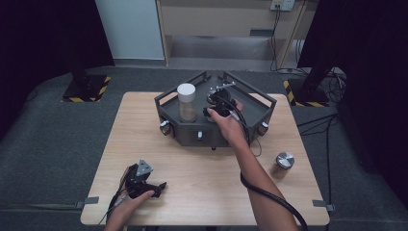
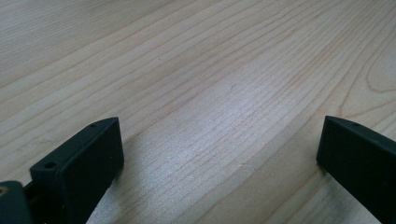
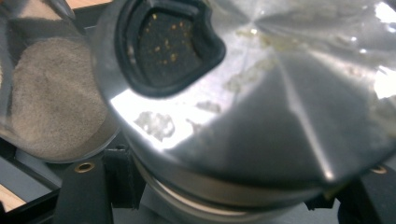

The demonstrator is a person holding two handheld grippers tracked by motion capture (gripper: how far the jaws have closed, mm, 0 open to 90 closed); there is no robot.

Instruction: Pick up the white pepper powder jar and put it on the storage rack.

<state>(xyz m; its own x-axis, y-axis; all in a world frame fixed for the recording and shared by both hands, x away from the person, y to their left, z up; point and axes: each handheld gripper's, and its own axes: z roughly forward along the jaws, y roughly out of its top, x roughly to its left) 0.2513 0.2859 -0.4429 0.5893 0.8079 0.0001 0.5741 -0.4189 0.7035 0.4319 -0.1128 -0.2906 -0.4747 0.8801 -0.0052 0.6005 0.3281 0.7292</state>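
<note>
At the left, our left gripper point(image 1: 155, 186) rested idle on the table point(image 1: 202, 192), jaws wide open on nothing. In the dark tray point(image 1: 168, 98), beside the white-capped jar point(image 1: 186, 102), our right gripper point(image 1: 215, 107) was clamped on a steel-lidded jar point(image 3: 261, 93). We judged it still unseated; another steel-lidded jar point(image 1: 284, 163) waited outside.

No readable text, labels, brands or numbers anywhere, only yellow-and-black hazard stripes point(image 1: 85, 98) on the floor plate left of the table, and matching stripes point(image 1: 308, 102) on the plate at the right
</note>
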